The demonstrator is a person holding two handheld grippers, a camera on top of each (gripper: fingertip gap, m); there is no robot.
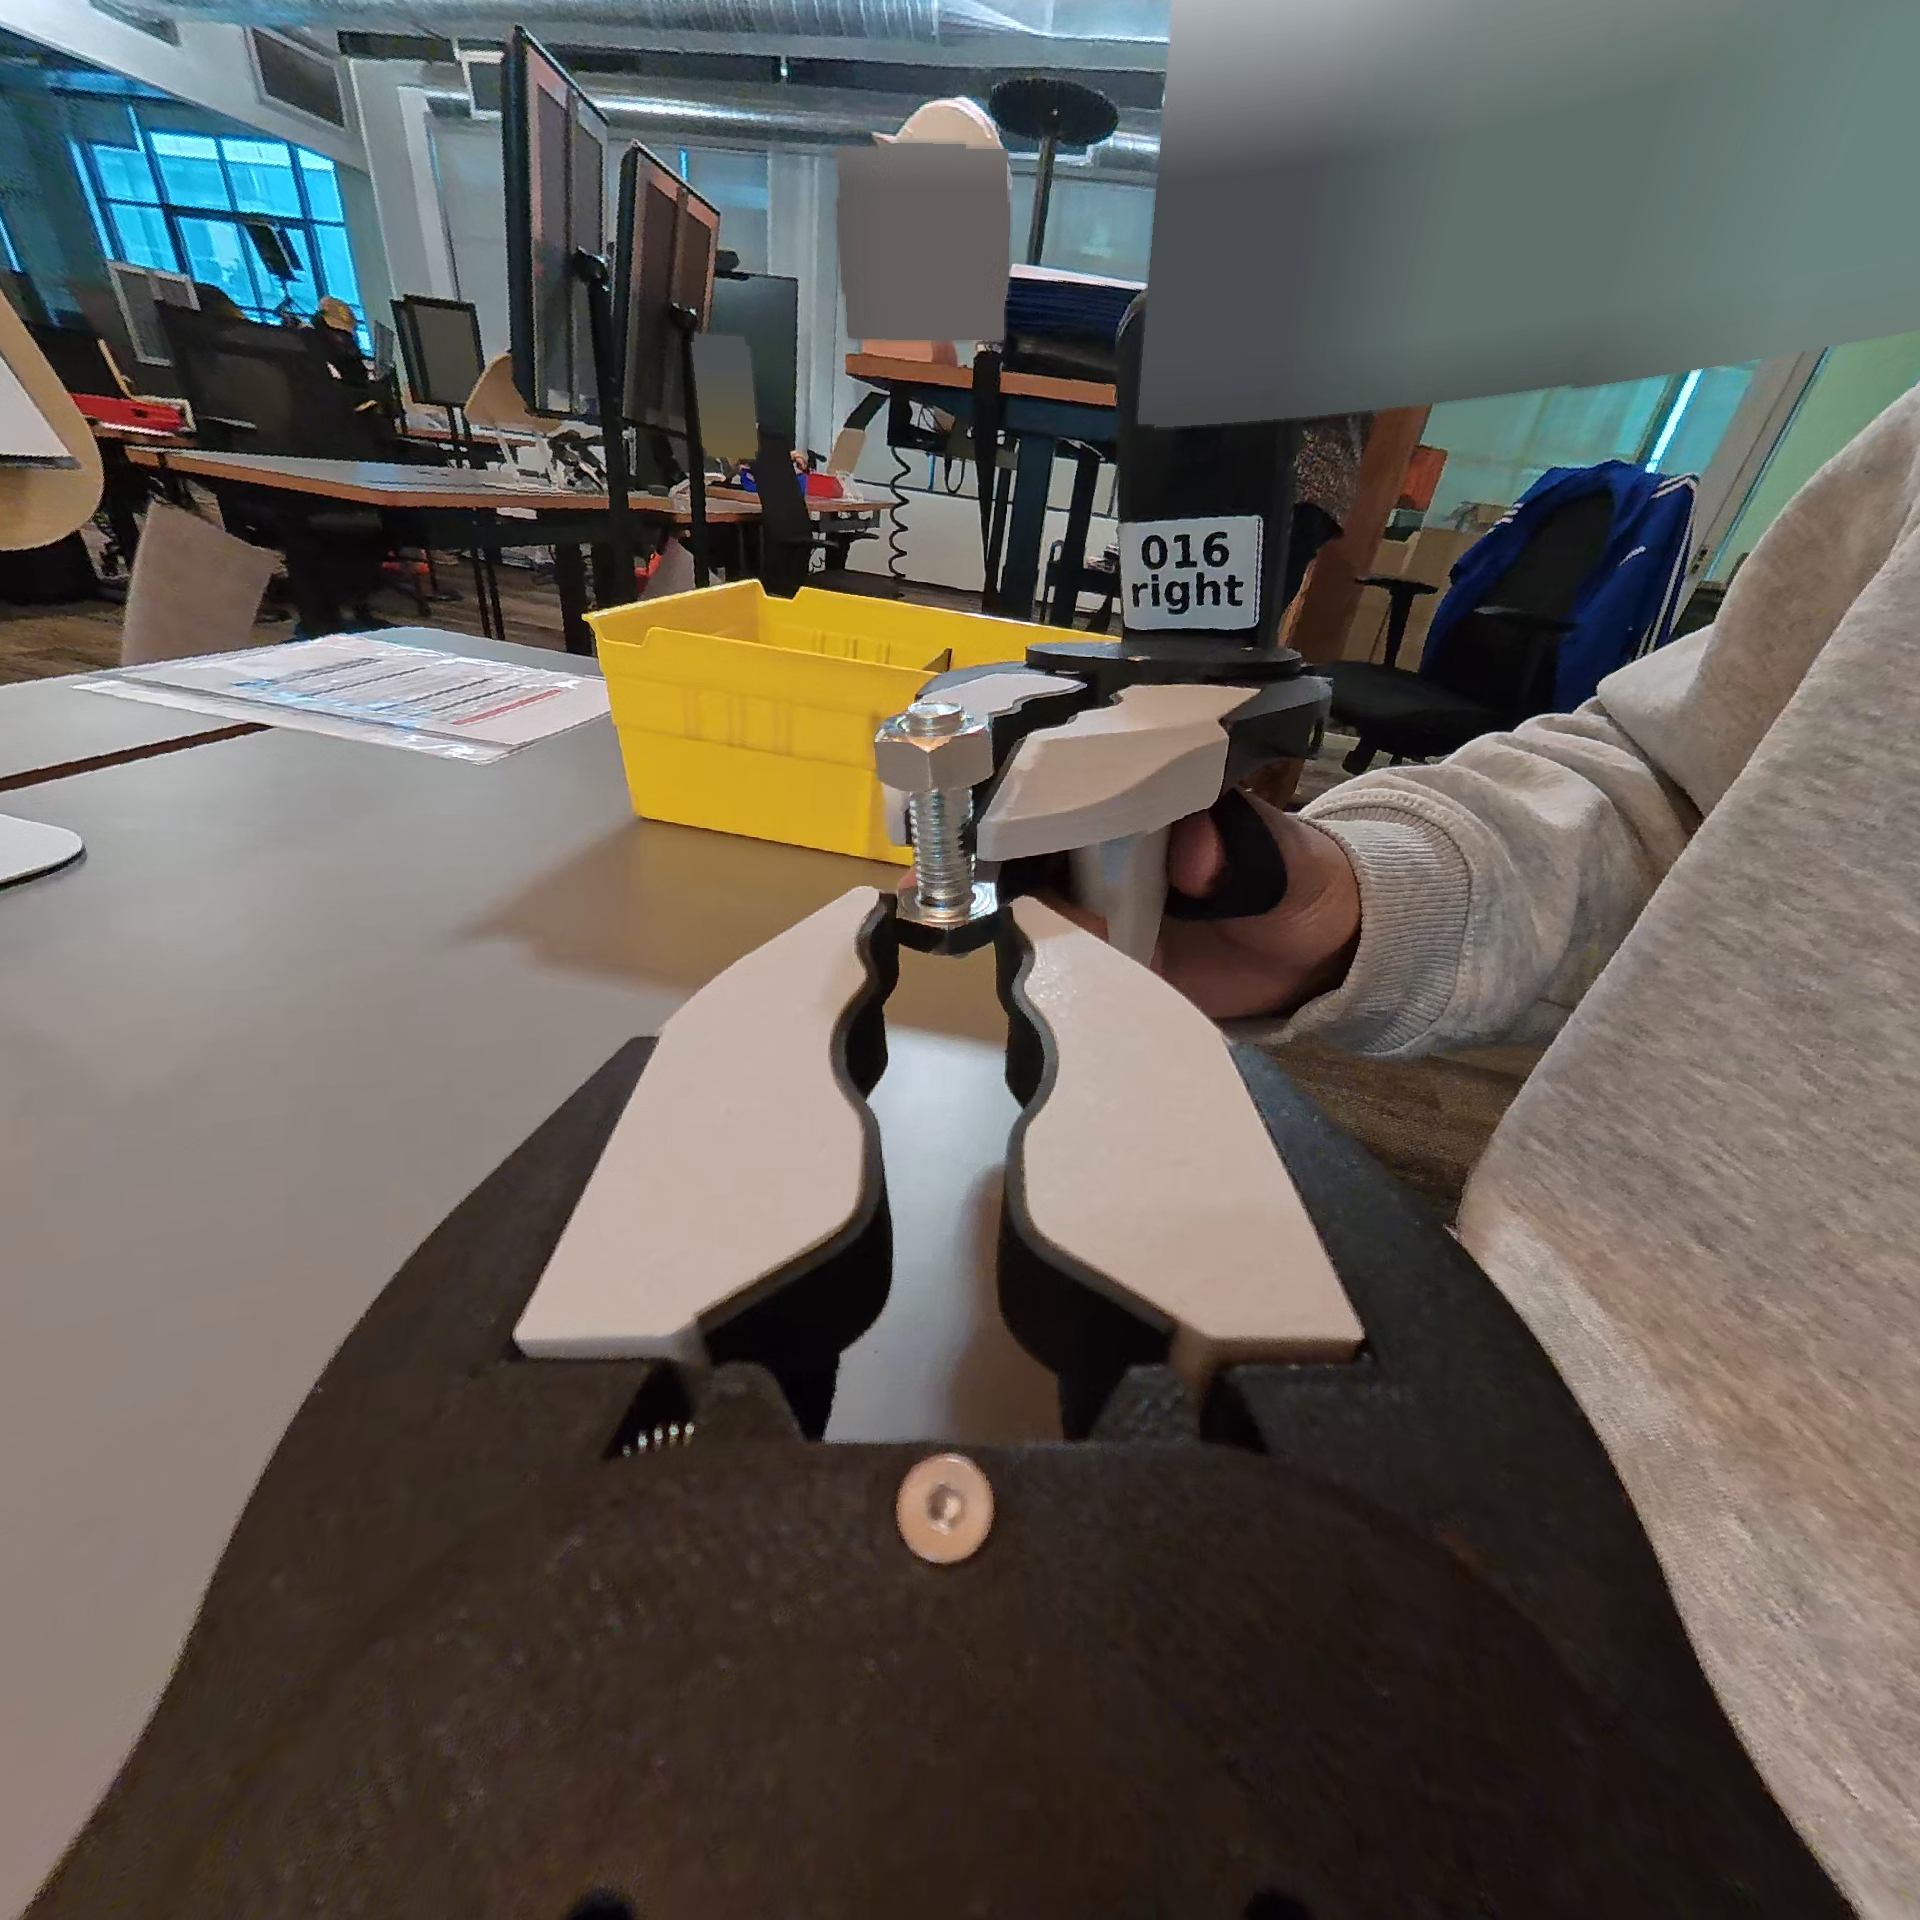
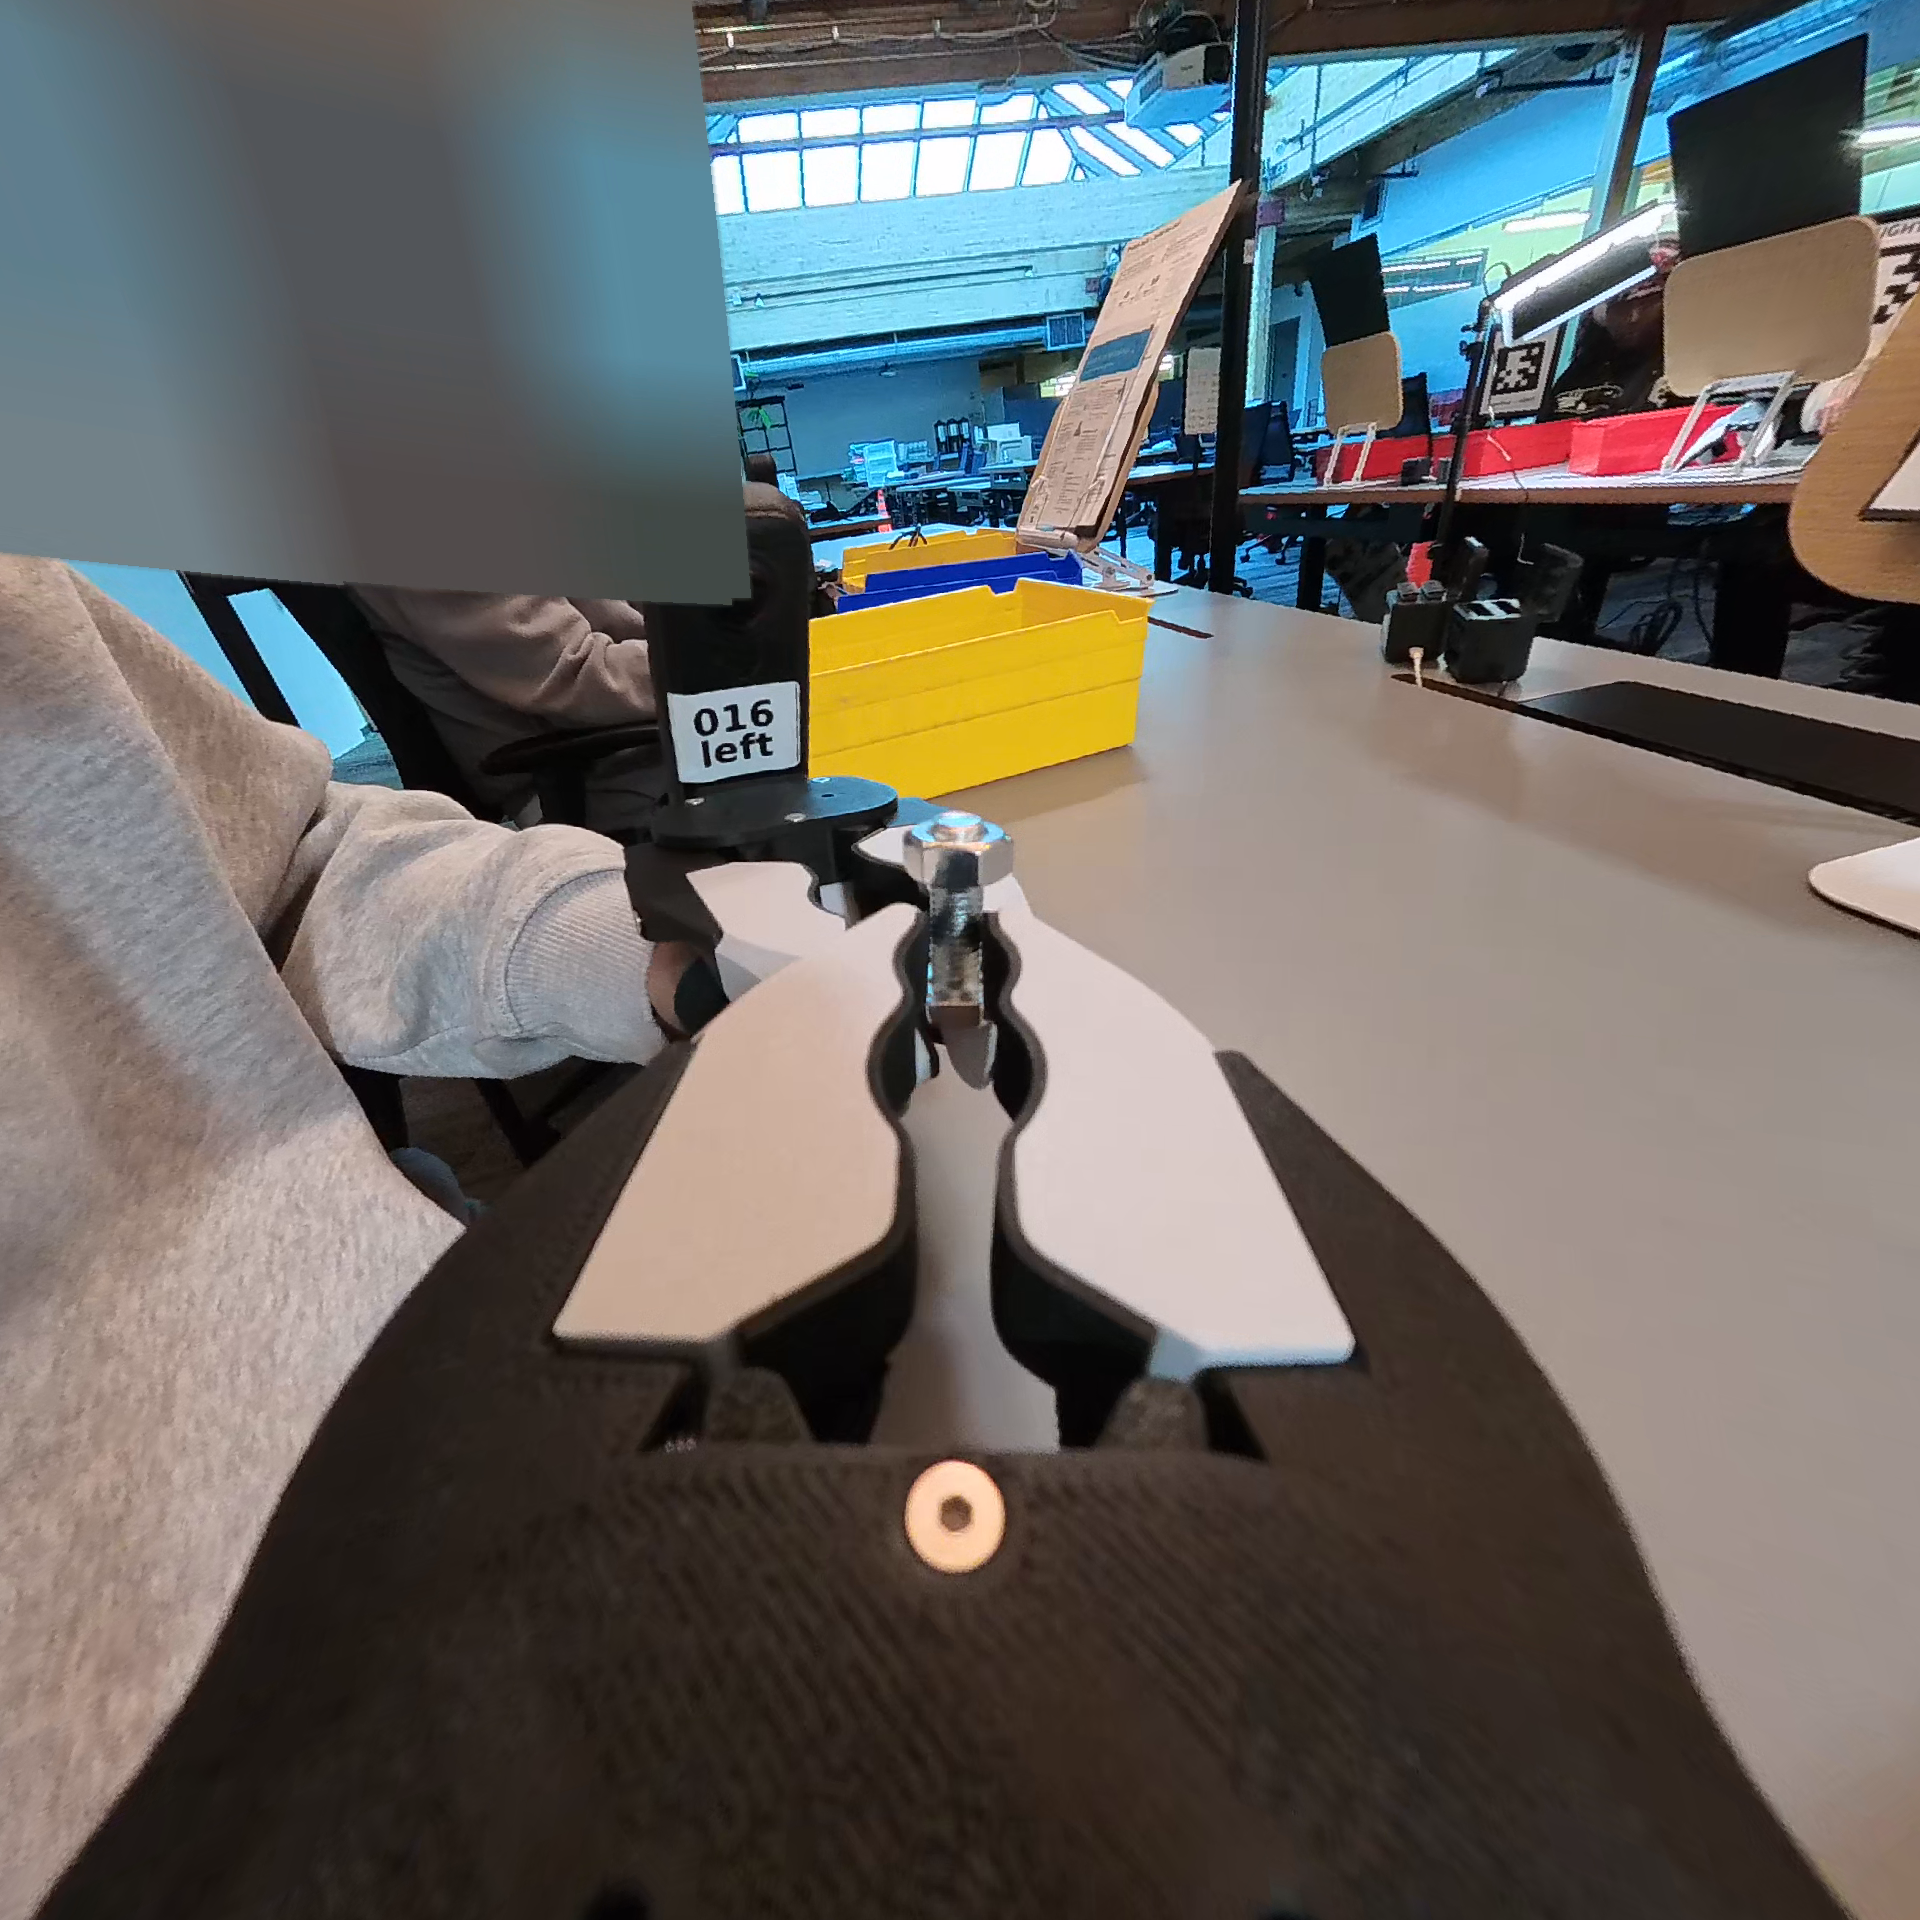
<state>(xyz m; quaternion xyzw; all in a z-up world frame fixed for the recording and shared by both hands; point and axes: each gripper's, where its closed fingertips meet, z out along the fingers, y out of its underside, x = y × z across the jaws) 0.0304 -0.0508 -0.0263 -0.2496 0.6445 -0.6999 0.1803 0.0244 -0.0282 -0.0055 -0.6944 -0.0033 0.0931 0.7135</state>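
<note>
Left wrist view, grip: the left claw (image 1: 940, 935) is clamped on the bottom end of an upright bolt (image 1: 938, 831), held above the table (image 1: 312, 987).
Left wrist view, other claw: the right claw (image 1: 982, 769) comes in from 3 o'clock, against the bolt just under its hex nut (image 1: 925, 746). A hand (image 1: 1257, 935) in a grey sleeve holds it.
Left wrist view, risk: only the tips of the left claw bite. I'd say any twist from above could lever the bolt out and drop it.
Left wrist view, surroundings: grey matte table, yellow bin (image 1: 748, 748) at 12 o'clock, laminated sheet (image 1: 353, 686) at 10 o'clock. Beyond are desks, monitors (image 1: 551, 229) and a chair draped in a blue jacket (image 1: 1558, 582).

Right wrist view, grip: the right claw is closed on the threaded shank, with the nut sitting just above its tips.
Right wrist view, risk: smooth fingers on threads look slippery. If the two claws pull out of line, the bolt may tilt or jam.
Right wrist view, surroundings: the same bare table, a blue bin (image 2: 956, 577) behind the yellow one, a cardboard stand (image 2: 1132, 364) at 1 o'clock and red bins (image 2: 1652, 436) at 2 o'clock. It is an open workshop hall under skylights.
</note>
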